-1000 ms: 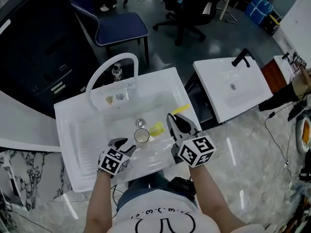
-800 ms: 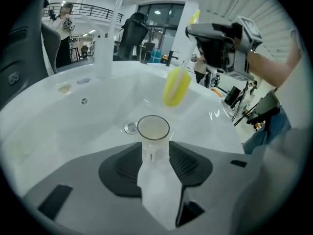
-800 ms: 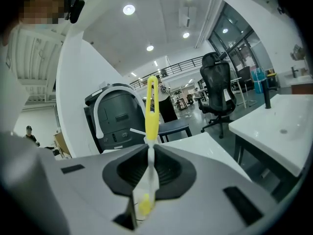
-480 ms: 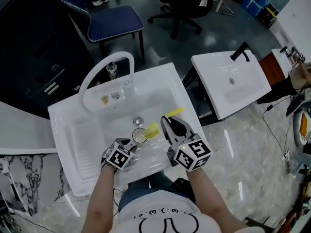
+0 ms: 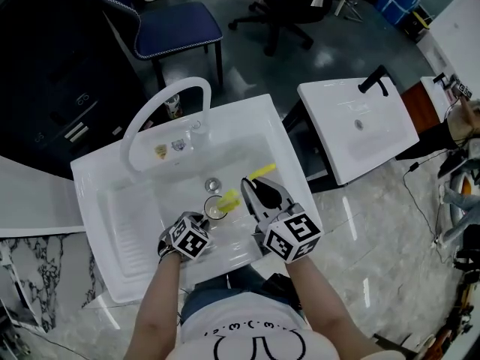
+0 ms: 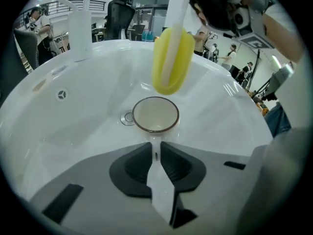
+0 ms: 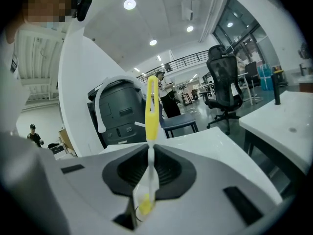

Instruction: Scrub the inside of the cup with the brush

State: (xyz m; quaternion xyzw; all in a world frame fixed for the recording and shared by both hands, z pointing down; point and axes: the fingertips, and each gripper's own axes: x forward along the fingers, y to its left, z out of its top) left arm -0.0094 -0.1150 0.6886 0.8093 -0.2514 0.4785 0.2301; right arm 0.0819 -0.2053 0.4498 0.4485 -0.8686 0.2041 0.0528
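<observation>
The left gripper [image 6: 155, 153], jaws just closing, is pinching the handle of the cup [image 6: 155, 115] on the sink [image 5: 112, 201] floor, the right gripper [image 7: 148, 153] is clamping the brush [image 6: 171, 62] above it — hard scrubbing is risking twisting the cup loose.

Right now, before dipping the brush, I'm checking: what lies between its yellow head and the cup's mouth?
Nothing: the left gripper view shows only a sliver of bare white sink basin between the yellow brush head and the brown-rimmed white cup.
</observation>
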